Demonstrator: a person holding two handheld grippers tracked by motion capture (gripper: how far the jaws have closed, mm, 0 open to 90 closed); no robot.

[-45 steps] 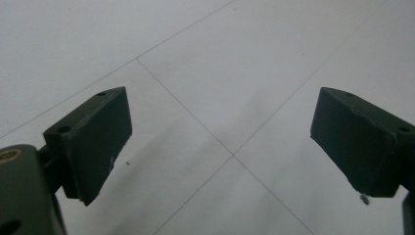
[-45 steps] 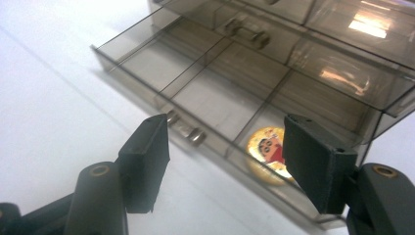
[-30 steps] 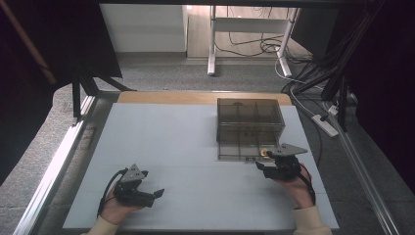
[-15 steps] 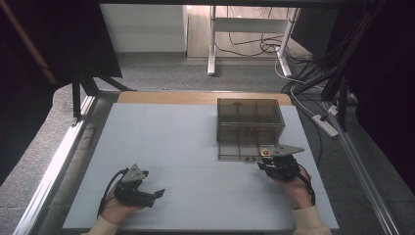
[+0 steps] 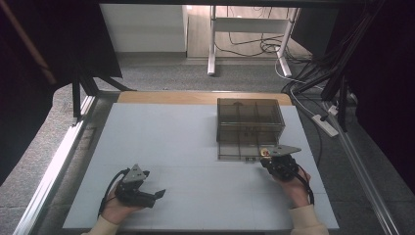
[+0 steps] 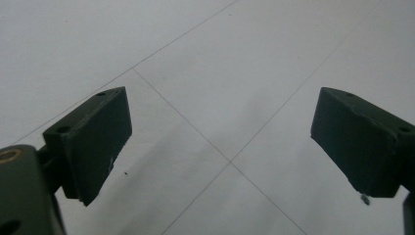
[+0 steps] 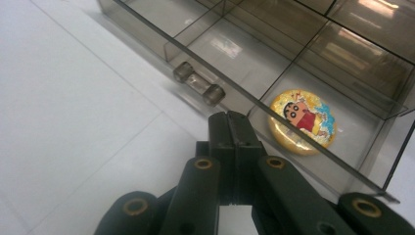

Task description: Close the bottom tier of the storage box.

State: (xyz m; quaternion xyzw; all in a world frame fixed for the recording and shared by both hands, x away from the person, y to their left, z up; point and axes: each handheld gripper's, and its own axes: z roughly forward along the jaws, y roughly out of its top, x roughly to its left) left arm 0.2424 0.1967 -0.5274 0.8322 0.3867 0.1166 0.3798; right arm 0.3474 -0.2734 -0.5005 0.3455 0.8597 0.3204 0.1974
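Right gripper view: cartoon-boy badge [image 7: 303,121], wordless.

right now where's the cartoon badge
It lies in the pulled-out drawer's near corner compartment: the round cartoon badge sits just behind the clear front wall, right of the drawer handle.

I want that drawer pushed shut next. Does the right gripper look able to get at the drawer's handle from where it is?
Probably yes. The right gripper, jaws shut with nothing between them, sits just in front of the open drawer, and its handle lies close ahead with only bare table between.
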